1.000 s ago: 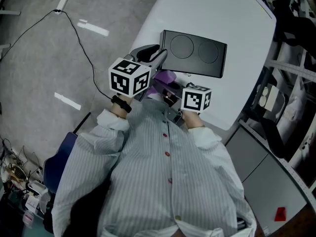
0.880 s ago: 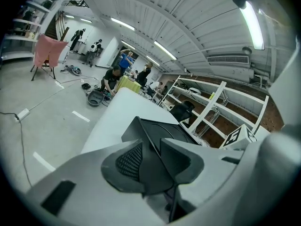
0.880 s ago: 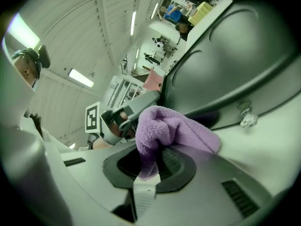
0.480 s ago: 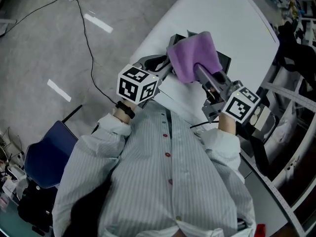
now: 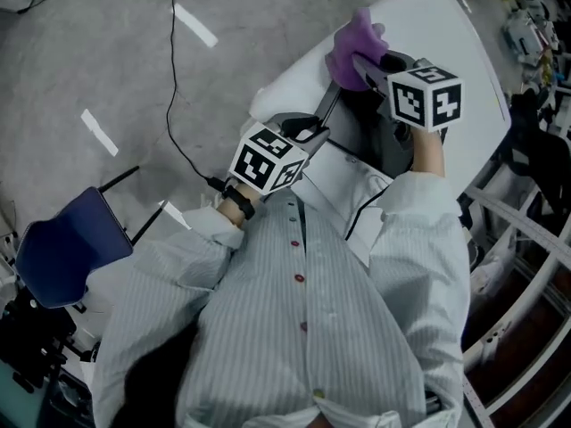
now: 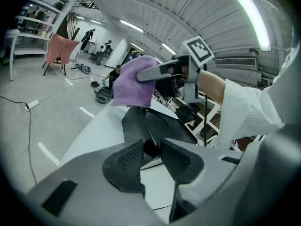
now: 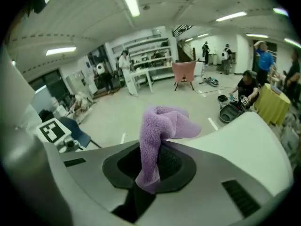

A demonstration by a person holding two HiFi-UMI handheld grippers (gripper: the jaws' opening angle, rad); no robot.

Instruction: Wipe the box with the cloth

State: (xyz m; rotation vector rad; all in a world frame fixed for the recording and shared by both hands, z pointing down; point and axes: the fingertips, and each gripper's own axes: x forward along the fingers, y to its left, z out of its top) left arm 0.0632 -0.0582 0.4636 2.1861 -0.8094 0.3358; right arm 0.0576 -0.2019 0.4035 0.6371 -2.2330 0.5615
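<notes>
The black box [image 5: 379,136] is tipped up on the white table [image 5: 446,25], partly hidden behind my right forearm. My left gripper [image 5: 312,130] is shut on the box's near edge; in the left gripper view the dark box [image 6: 141,121] rises from between the jaws of that gripper [image 6: 151,149]. My right gripper [image 5: 361,61] is shut on a purple cloth [image 5: 352,47] and holds it at the box's far upper end. The cloth [image 6: 134,81] hangs over the box top. In the right gripper view the cloth [image 7: 157,131] stands up from the right gripper [image 7: 153,166].
A blue chair [image 5: 62,248] stands on the floor at the left, and a black cable [image 5: 174,87] runs across the floor. Metal shelving [image 5: 526,212] crowds the table's right side. Several people and a pink chair [image 7: 183,74] are far off in the hall.
My right gripper has swung from near my chest up and away with the cloth to the box's far end. The box has gone from lying flat to tipped up in my left gripper.
</notes>
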